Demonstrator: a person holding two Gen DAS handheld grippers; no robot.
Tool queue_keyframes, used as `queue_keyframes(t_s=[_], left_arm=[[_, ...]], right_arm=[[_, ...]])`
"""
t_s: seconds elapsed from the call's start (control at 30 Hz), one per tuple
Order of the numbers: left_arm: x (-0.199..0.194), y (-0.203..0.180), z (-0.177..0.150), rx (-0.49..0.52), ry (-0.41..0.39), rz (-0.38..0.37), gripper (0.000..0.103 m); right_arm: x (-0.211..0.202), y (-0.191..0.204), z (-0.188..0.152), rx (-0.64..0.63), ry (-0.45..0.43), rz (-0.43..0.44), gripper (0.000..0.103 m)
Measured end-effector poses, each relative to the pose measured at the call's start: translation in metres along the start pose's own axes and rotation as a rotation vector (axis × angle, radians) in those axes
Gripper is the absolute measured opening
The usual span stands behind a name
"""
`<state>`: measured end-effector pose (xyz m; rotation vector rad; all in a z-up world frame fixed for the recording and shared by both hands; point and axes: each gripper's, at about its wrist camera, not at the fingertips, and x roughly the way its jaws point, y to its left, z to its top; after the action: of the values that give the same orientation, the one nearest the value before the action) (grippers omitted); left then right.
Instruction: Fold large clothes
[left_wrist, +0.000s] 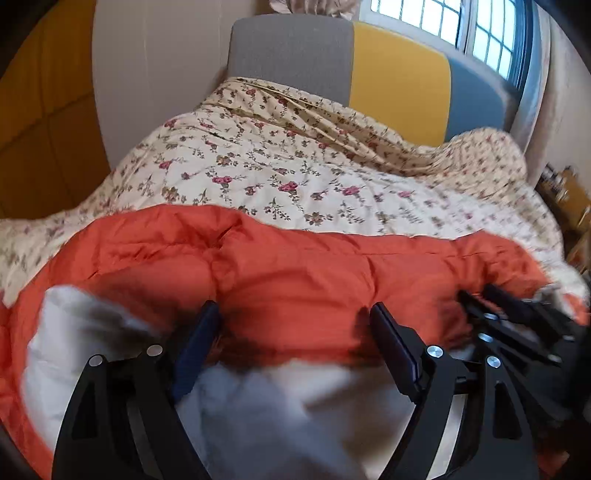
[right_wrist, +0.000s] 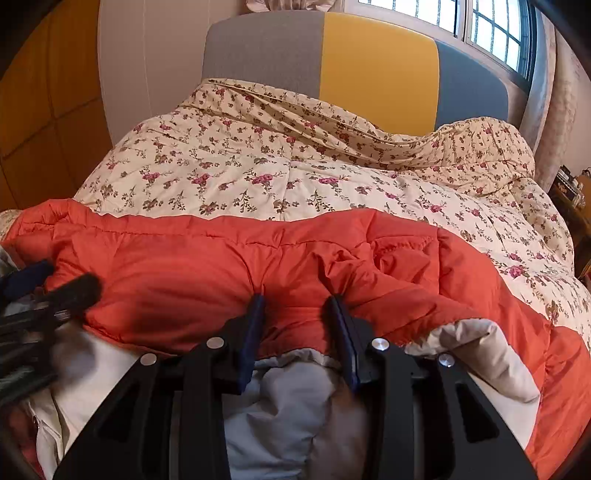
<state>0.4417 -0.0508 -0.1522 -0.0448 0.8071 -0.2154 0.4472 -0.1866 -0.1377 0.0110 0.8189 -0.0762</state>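
orange puffer jacket (left_wrist: 295, 273) is lying across the near end of the bed, pale lining (left_wrist: 280, 413) facing up at the near edge. no containers showing in either view.

left gripper (left_wrist: 295, 325) is sitting with fingers spread wide; orange fabric is bulging between the pads, but whether they are touching it is unclear, so not gripping. its view is motion-blurred at the bottom and right. right gripper (right_wrist: 295, 306) is standing with its fingers part-closed, a gap between them; a ridge of jacket (right_wrist: 280, 258) is sitting in that gap, tips pressing into the fabric. can't tell if it is actually pinching. lining (right_wrist: 291, 406) is bunching under and between its fingers.

each gripper is showing in the other's view: right one (left_wrist: 517, 325) at the jacket's right end, left one (right_wrist: 48, 299) blurred at the left end.

jacket is resting on a cream floral quilt (right_wrist: 295, 173) covering the bed. headboard (right_wrist: 376, 70) behind is running in grey, yellow and blue panels. barred window (right_wrist: 491, 29) is sitting top right, yellow wall panels (left_wrist: 40, 122) on the left.
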Motion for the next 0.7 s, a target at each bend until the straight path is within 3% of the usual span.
queue_keyframes(t_s=[0.1,0.23,0.3,0.4,0.53,0.7], left_arm=[[-0.039,0.013,-0.007,-0.064,-0.037,-0.048,0.100],[-0.089,0.051,-0.017,-0.169,-0.140,-0.033,0.100],[-0.115,0.085,-0.028,-0.250,-0.195,0.049,0.100],[-0.141,0.135,-0.046,-0.371,-0.243,0.194,0.100],[-0.174,0.211,-0.082,-0.615,-0.264,0.346,0.100],[-0.199,0.266,-0.127,-0.895,-0.259,0.438,0.100]], right_arm=[[0.000,0.002,0.000,-0.004,-0.004,-0.006,0.036],[-0.010,-0.003,-0.002,0.005,-0.036,-0.005,0.039],[-0.016,-0.008,-0.003,0.019,-0.054,0.002,0.042],[-0.035,-0.014,-0.004,0.031,-0.099,0.049,0.057],[-0.065,-0.024,-0.013,0.054,-0.111,0.029,0.058],[-0.089,-0.043,-0.035,0.146,-0.078,0.030,0.057]])
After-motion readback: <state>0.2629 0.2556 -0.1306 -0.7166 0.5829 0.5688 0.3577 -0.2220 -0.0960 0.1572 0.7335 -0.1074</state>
